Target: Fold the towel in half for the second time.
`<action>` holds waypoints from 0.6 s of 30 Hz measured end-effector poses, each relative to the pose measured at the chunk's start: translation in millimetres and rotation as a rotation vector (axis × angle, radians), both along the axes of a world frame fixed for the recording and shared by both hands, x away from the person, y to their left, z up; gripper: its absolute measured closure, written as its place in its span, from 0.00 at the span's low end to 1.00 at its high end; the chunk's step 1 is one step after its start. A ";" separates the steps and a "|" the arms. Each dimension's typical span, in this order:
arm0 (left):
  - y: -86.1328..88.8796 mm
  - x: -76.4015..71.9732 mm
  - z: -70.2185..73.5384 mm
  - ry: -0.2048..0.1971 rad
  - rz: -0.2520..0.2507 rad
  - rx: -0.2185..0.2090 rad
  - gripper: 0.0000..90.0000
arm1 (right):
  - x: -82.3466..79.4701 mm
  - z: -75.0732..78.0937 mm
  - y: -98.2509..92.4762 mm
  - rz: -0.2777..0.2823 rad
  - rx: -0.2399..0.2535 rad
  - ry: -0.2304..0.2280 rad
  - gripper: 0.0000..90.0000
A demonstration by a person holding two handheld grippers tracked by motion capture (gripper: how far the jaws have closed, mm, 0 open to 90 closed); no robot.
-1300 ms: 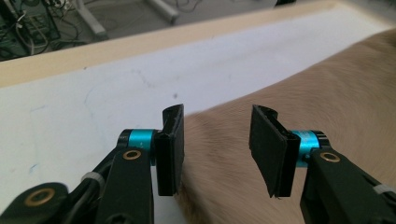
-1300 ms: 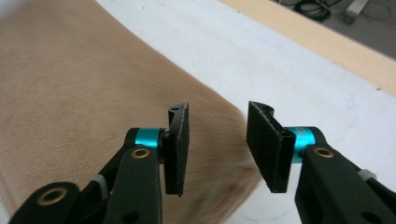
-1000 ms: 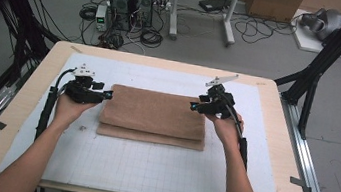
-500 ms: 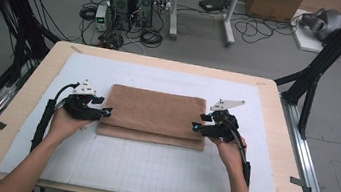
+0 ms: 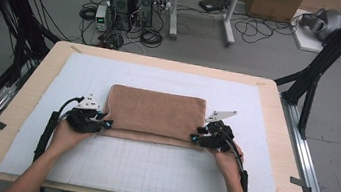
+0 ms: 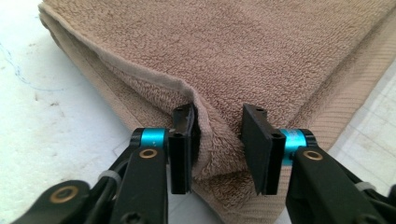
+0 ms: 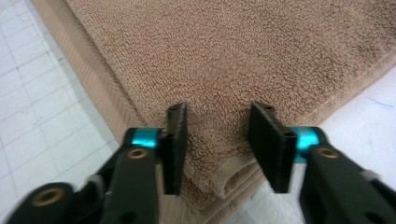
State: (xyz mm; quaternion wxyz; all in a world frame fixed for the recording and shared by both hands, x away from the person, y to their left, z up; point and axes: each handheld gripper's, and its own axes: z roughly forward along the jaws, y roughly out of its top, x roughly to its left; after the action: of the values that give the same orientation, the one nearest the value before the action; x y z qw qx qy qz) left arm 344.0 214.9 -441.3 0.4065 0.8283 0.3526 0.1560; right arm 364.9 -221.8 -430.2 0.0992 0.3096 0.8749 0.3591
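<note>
Now folded towel (image 5: 155, 112) near corners between parted jaws of left tool (image 6: 217, 144), right tool (image 7: 218, 144)

Towel (image 5: 155, 111) lies folded on the mat (image 5: 147, 173), centred left to right, nearer the mat's far edge than its near edge. Mat lies on the table (image 5: 281, 137), table rim exposed on all sides. Left gripper (image 5: 104, 123) at the towel's near-left corner, right gripper (image 5: 197, 135) at its near-right corner (jaws of each straddle a corner fold, parted). Towel's top layer sits set back from the lower layer's near edge.
</note>
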 end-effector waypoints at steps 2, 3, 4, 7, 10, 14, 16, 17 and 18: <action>0.0 -0.5 -0.3 0.002 0.000 -0.007 0.79 | 0.4 -1.0 0.5 0.006 0.011 0.006 0.76; 0.1 -0.5 0.4 0.003 0.001 -0.005 0.82 | 0.9 -1.7 0.4 0.006 0.020 0.010 0.80; 0.3 -0.5 0.7 0.005 0.002 -0.012 0.85 | 1.3 -2.0 -0.3 0.006 0.029 0.017 0.82; 2.5 -1.3 3.7 0.012 0.009 -0.029 0.91 | 2.1 0.0 -2.9 0.002 0.045 0.026 0.88; 6.9 -4.4 10.1 0.001 0.016 -0.056 0.93 | -0.9 6.5 -5.1 0.012 0.058 0.006 0.90; 11.5 -10.7 20.1 -0.022 0.005 -0.095 0.93 | -5.4 17.9 -7.8 0.025 0.073 -0.009 0.91; 12.9 -13.9 23.4 -0.026 0.004 -0.108 0.93 | -8.1 24.7 -9.4 0.032 0.083 -0.024 0.91; 13.1 -15.3 24.8 -0.029 0.001 -0.110 0.93 | -10.2 28.1 -10.0 0.037 0.080 -0.026 0.91; 13.4 -16.7 26.2 -0.031 -0.005 -0.114 0.93 | -11.8 30.7 -10.5 0.042 0.077 -0.031 0.91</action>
State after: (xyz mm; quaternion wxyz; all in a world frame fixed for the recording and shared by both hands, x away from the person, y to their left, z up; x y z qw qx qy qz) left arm 327.3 228.4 -415.2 0.4585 0.8022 0.3528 0.1474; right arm 353.1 -232.3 -399.5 0.0932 0.2889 0.8650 0.3994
